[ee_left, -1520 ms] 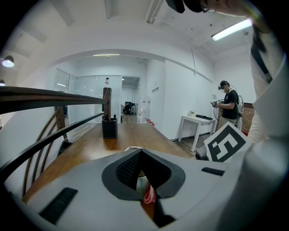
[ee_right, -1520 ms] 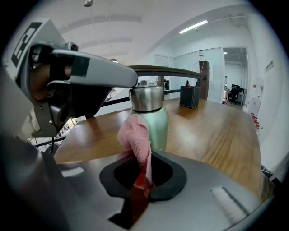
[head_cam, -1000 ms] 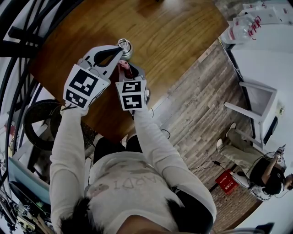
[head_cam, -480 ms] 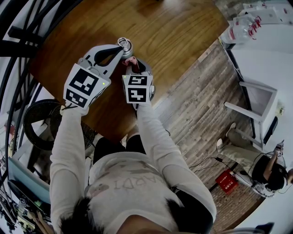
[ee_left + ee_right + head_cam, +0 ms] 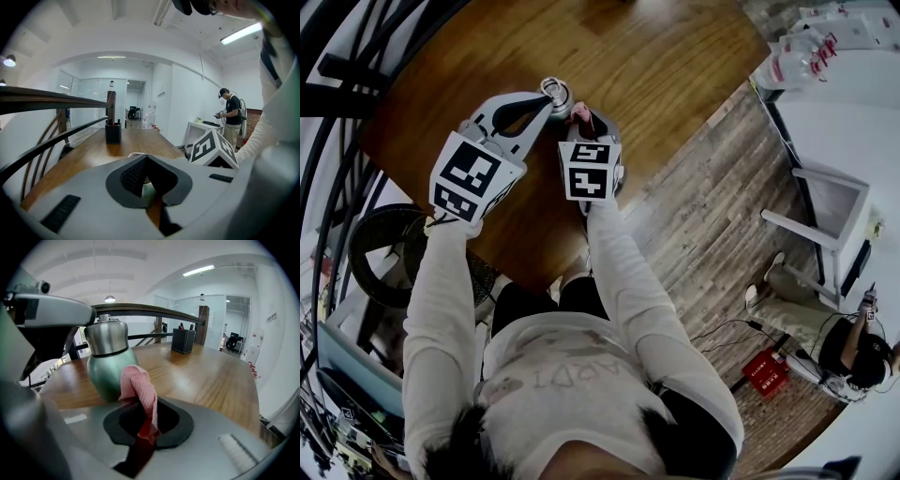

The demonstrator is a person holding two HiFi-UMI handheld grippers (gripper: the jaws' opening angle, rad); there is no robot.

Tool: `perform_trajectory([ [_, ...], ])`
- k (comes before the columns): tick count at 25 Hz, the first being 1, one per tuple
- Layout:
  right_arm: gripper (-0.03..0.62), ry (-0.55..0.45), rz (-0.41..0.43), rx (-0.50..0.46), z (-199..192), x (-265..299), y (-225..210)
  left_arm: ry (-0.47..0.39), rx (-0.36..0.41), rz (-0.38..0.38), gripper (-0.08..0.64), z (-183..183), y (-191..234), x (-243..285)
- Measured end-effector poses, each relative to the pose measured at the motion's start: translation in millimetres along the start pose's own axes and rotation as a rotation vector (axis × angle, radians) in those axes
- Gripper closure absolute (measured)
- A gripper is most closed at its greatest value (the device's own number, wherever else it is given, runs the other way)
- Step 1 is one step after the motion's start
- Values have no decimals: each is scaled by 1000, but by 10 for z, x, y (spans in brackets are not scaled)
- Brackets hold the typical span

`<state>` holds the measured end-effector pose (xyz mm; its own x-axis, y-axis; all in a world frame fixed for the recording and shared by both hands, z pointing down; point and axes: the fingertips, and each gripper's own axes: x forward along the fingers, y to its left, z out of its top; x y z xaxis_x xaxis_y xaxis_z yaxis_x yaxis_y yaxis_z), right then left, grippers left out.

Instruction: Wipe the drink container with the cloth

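Note:
A green flask with a steel top (image 5: 110,366) stands on the wooden table (image 5: 206,373). In the head view the flask (image 5: 555,92) is at the tips of my left gripper (image 5: 546,101), which is shut on its upper part. The left gripper view shows a sliver of green between the closed jaws of that gripper (image 5: 146,174). My right gripper (image 5: 147,427) is shut on a pink mesh cloth (image 5: 140,390), and the cloth's free end rests against the flask's right side. The cloth (image 5: 579,112) and the right gripper (image 5: 581,127) sit just right of the flask.
A black box (image 5: 183,341) stands farther along the table; the same box (image 5: 113,132) appears in the left gripper view. A dark curved chair back (image 5: 356,112) runs along the table's left edge. A person (image 5: 230,117) stands by a white table off to the right.
My right gripper has carried the cloth up and to the right, from the flask's near side round to its right side. The left gripper and flask have stayed put.

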<state>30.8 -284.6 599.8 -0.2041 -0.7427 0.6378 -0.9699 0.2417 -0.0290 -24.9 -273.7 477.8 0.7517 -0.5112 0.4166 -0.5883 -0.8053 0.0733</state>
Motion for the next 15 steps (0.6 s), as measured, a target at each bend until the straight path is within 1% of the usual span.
perform_trajectory([
  [7, 557, -24, 10, 15, 56, -104, 43, -8, 0, -6, 566, 8, 0, 13],
  [15, 555, -43, 40, 21, 56, -246, 114, 6, 3, 10, 566, 6, -6, 13],
])
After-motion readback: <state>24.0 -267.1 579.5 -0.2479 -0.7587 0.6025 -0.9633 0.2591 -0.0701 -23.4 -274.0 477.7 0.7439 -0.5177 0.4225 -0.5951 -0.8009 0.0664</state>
